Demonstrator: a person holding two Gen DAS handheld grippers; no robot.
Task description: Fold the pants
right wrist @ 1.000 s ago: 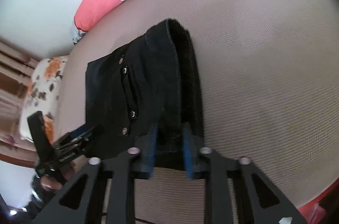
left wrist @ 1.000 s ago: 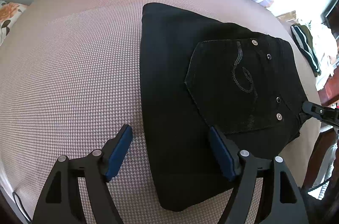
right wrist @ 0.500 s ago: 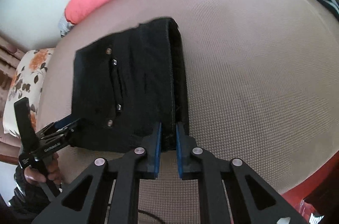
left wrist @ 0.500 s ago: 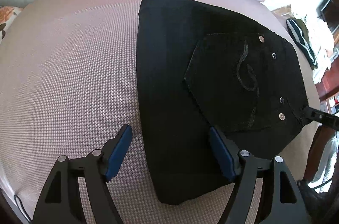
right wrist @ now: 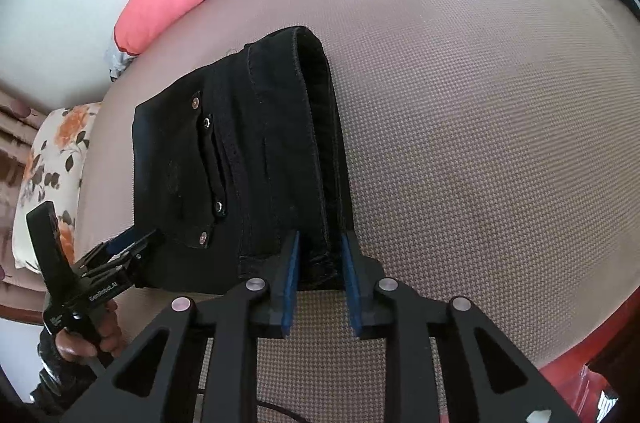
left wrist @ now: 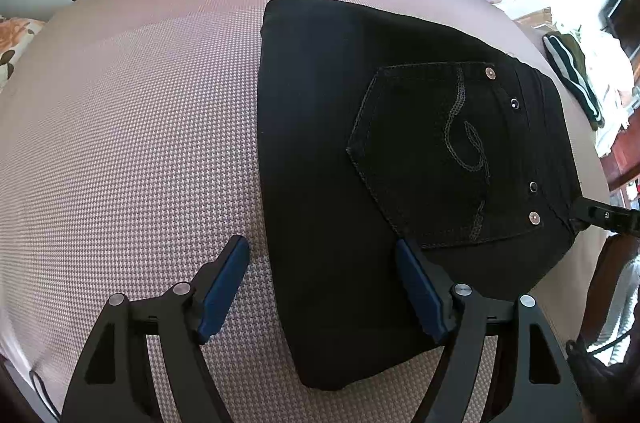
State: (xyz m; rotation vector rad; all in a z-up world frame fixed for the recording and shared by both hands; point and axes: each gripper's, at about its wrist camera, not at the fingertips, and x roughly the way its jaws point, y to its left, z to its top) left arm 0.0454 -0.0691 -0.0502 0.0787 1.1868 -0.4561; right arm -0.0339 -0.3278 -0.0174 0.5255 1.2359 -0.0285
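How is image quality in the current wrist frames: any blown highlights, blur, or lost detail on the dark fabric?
Left wrist: the window corner is blown out, but stitching on the black pants stays readable. Right wrist: sharp, evenly lit; the pants' folds merge into near-solid black between the right gripper pads. Both views bend the bed strongly at the edges.

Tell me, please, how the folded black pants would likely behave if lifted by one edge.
The black pants look like thick denim in stacked layers, so probably fairly heavy. Being cloth, they would likely droop and unfold. The right hand-held gripper straddles only the waistband edge.
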